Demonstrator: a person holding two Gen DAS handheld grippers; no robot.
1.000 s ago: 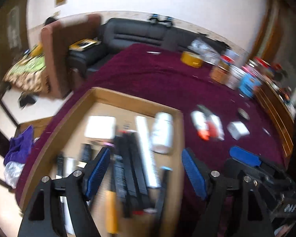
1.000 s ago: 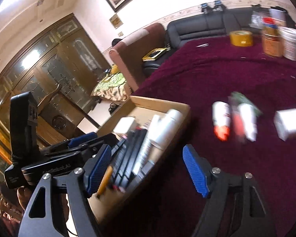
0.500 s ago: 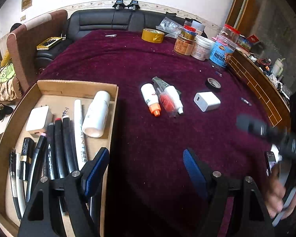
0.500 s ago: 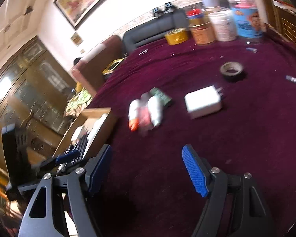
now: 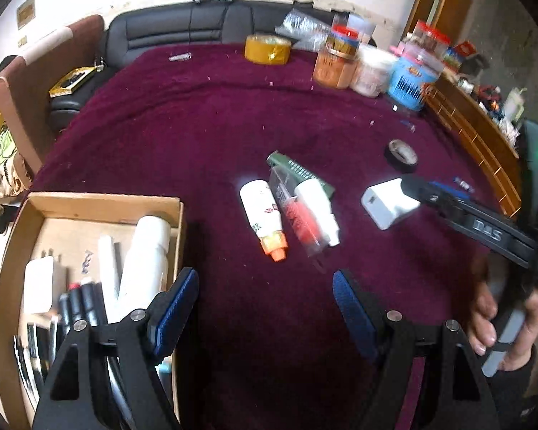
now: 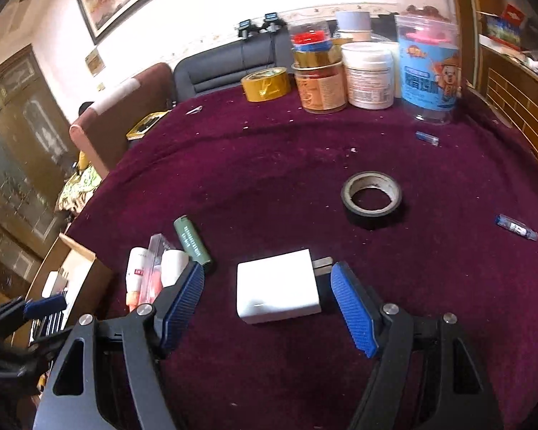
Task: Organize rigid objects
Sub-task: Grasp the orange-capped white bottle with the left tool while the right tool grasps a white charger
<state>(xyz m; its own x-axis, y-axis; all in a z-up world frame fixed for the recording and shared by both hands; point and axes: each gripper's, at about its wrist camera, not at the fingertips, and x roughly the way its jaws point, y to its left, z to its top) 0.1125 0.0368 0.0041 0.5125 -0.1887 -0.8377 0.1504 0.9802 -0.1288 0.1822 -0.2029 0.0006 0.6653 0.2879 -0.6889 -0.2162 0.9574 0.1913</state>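
The jaws of the right gripper (image 6: 267, 308) are spread wide and hold nothing. Between them lies the white rectangular plastic charger block (image 6: 278, 295), flat on the maroon cloth-covered surface (image 6: 305, 165), with its metal plug prongs (image 6: 322, 263) pointing toward the right blue ribbed pad. Neither pad appears to touch the block yet.

The step in hand is judged to be the pick-up of this charger. The jaws are best lowered until the pads straddle the two long side faces, and closure is best made on the body, not on the prongs, so that the block is not twisted. A level, centred grip is advised, as the smooth casing may slip.

Just beside the left pad lies a cluster: a white tube with an orange cap (image 5: 263, 220), a clear plastic case with red contents (image 5: 294, 215) and a dark green cylinder (image 6: 192, 240). Contact with these is to be avoided.

The jaws of the left gripper (image 5: 265, 308) are likewise wide apart and empty, held over bare cloth next to the open cardboard box (image 5: 104, 202), the judged destination, which already contains markers and a white bottle (image 5: 149, 254).
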